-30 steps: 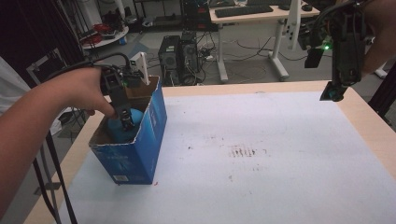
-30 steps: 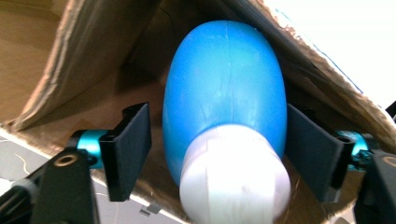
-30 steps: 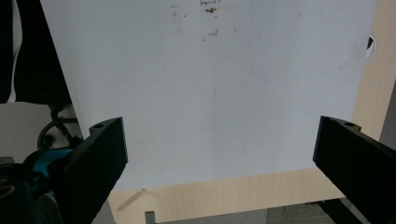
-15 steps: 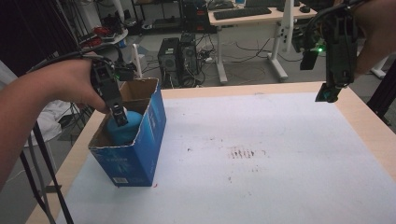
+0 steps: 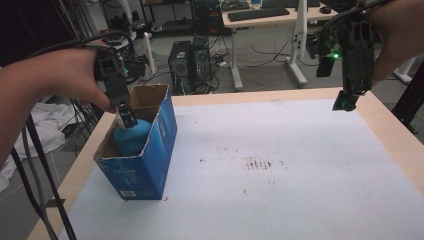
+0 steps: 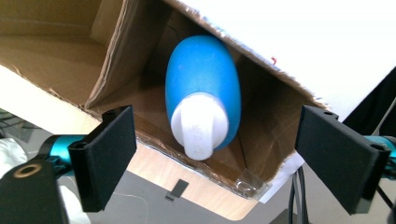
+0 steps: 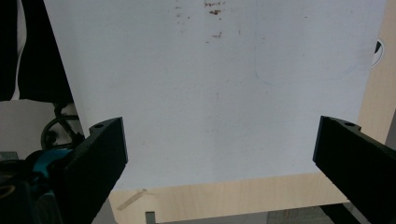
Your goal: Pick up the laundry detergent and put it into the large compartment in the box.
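A blue bottle (image 5: 131, 138) with a white cap (image 6: 198, 128) lies inside an open blue cardboard box (image 5: 150, 160) at about nine o'clock on the white-covered tabletop (image 5: 280, 170). The left tool (image 5: 126, 117) hangs just above the cap, jaws spread wide and empty. The right tool (image 5: 345, 102), also wide open, hovers over the tabletop's two o'clock corner, well apart. The bottle looks either just released or about to be grasped; a grasp would need lowering and closing on the cap.

box (image 5: 150, 150): torn cardboard | bottle (image 6: 201, 88): smooth matt plastic | table (image 5: 390, 135): pale wood
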Tool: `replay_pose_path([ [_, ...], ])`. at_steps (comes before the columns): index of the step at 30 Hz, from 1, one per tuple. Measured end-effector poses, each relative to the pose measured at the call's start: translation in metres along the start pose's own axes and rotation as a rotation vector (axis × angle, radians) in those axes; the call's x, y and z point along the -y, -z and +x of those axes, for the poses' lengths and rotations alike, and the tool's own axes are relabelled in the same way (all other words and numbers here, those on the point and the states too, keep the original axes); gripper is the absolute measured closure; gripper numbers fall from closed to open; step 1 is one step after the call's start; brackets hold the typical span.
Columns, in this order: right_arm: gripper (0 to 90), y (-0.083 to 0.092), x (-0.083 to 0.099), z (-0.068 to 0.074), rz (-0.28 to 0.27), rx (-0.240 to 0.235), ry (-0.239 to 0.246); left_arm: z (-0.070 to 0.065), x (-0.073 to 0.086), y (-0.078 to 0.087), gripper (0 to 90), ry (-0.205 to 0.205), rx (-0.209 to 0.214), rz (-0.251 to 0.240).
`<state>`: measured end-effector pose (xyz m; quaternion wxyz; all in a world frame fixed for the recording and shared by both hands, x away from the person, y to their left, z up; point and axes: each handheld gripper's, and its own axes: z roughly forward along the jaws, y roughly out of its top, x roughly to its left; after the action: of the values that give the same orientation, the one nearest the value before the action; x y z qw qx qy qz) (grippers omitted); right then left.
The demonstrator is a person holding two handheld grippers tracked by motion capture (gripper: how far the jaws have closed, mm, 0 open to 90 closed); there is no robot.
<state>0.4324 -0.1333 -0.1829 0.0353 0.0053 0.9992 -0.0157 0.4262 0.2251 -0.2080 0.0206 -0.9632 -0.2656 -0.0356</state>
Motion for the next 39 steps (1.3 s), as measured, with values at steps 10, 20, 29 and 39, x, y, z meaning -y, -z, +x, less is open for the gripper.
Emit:
replay_pose_path([
  [10, 2.0, 0.0, 0.0, 0.0, 0.003, -0.005, -0.001, -0.019, -0.019, 0.017, 6.8, -0.09, 0.002, -0.011],
  [20, 2.0, -0.001, 0.002, -0.001, 0.004, -0.004, -0.009, -0.051, -0.05, 0.016, 1.7, -0.27, 0.001, -0.026],
  [29, 2.0, -0.001, -0.001, -0.001, 0.005, -0.007, -0.005, -0.082, -0.085, -0.009, 1.7, -0.418, 0.024, -0.035],
  [39, 2.0, 0.001, -0.002, 0.002, 0.009, -0.006, -0.018, -0.089, -0.095, -0.039, 1.7, -0.461, 0.069, -0.038],
])
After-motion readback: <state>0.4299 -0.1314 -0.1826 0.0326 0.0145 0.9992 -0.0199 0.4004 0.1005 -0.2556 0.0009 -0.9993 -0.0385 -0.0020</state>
